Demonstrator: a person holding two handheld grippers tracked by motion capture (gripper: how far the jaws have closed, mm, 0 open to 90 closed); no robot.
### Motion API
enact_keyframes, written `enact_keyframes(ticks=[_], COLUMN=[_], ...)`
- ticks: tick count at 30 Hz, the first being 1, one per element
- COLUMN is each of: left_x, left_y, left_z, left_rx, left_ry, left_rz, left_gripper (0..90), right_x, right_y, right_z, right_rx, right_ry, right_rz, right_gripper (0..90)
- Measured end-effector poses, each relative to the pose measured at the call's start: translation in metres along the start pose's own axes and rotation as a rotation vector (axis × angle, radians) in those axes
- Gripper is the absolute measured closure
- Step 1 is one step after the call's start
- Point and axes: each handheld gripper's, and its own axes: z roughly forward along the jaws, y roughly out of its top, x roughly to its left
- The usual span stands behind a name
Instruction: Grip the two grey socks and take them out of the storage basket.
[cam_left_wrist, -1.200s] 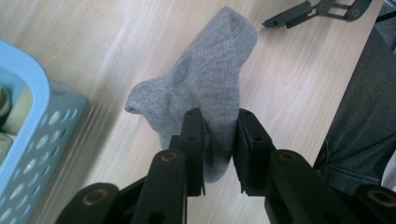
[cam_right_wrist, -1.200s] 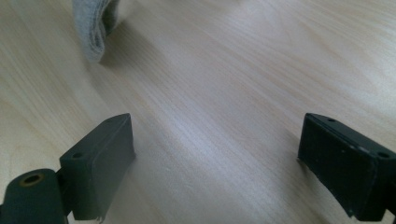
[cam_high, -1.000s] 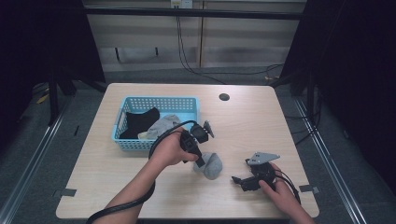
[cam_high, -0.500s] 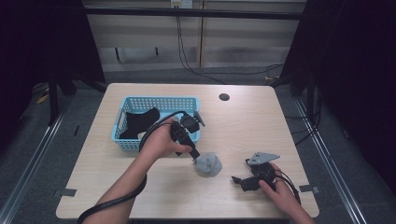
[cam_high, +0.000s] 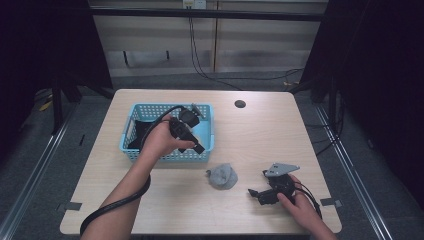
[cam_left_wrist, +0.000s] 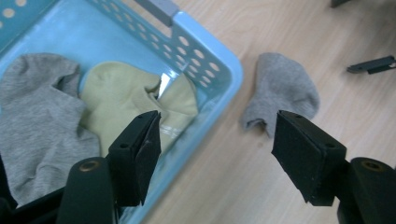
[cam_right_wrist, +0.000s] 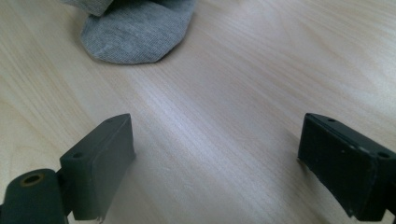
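Where dark floor surrounds, wooden table (cam_high: 150, 210); blue basket (cam_high: 131, 150), grey sock (cam_high: 223, 176)

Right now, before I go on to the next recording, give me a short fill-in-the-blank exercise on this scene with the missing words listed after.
1. The grey sock lies on the wooden ____, outside the basket.
2. The basket is ____ in colour.
3. The jaws of the left hand-held gripper stand ____, with nothing between them.
4. In the basket, a ____ sock lies beside another grey one.

Missing words: table; blue; open; yellow
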Motion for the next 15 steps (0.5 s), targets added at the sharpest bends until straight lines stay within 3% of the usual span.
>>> enact_keyframes(ticks=[5, 9, 15], left_x=[0.017, 0.034, 0.054], left_y=[-0.002, -0.007, -0.015], left_z=[0.002, 0.007, 0.012], left_rx=[-0.014, -0.038, -0.060], left_ry=[0.016, 0.034, 0.059], left_rz=[-0.036, -0.101, -0.143], left_gripper=[30.3, 30.3, 29.9], right_x=[0.000, 0.000, 0.000], right_y=[0.000, 0.000, 0.000], right_z=[0.000, 0.000, 0.000], right_rx=[0.000, -0.001, -0.002], right_ry=[0.000, 0.002, 0.001], right_rz=[0.000, 0.001, -0.002], right_gripper=[10.1, 10.1, 10.1])
